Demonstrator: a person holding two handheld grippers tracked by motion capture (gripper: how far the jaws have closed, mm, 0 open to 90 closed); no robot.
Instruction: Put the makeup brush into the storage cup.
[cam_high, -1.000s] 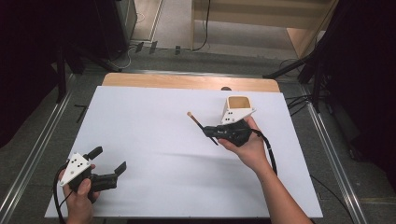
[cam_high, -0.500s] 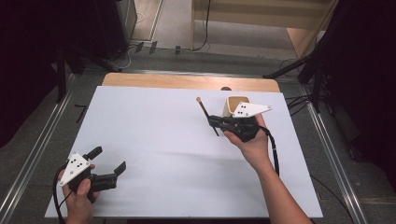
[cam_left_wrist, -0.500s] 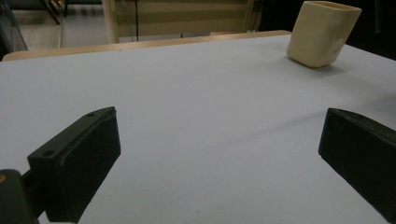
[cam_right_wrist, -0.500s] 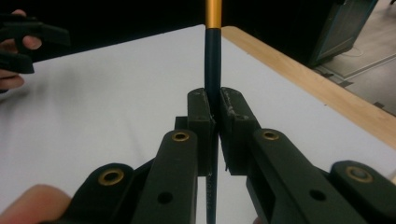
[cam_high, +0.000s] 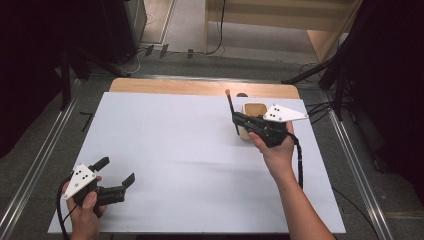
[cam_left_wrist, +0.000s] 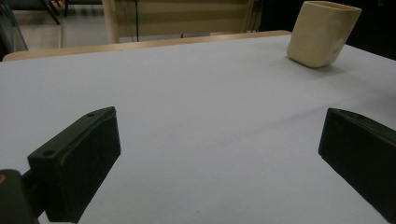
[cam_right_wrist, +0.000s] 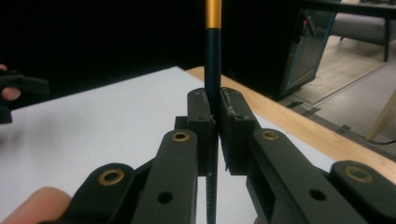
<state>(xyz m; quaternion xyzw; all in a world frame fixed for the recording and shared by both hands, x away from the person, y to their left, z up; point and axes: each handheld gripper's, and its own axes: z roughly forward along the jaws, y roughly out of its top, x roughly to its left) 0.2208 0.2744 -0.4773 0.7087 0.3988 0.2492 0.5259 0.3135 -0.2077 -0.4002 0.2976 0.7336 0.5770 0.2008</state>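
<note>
My right gripper (cam_high: 235, 119) is shut on a thin dark brush (cam_high: 231, 107), which stands nearly upright with its pale tip up. The right gripper view shows the brush (cam_right_wrist: 212, 51), dark-handled with a gold ferrule, clamped between the jaws of my right gripper (cam_right_wrist: 215, 109). A cream cup (cam_high: 251, 114) stands just right of the brush, partly hidden behind that gripper. My left gripper (cam_high: 116, 172) rests open at the table's near left corner, holding nothing. The left gripper view shows the cup (cam_left_wrist: 322, 32) far ahead to the right, beyond my left gripper (cam_left_wrist: 219, 149).
A white sheet (cam_high: 180, 160) covers the table, with a wooden strip (cam_high: 200, 87) at the far edge. Metal rails (cam_high: 30, 175) run along both sides. Dark stands and cables sit on the floor beyond.
My right gripper has carried the brush rightward and farther back toward the cup, and turned it from slanted to nearly upright. The left gripper has stayed still.
</note>
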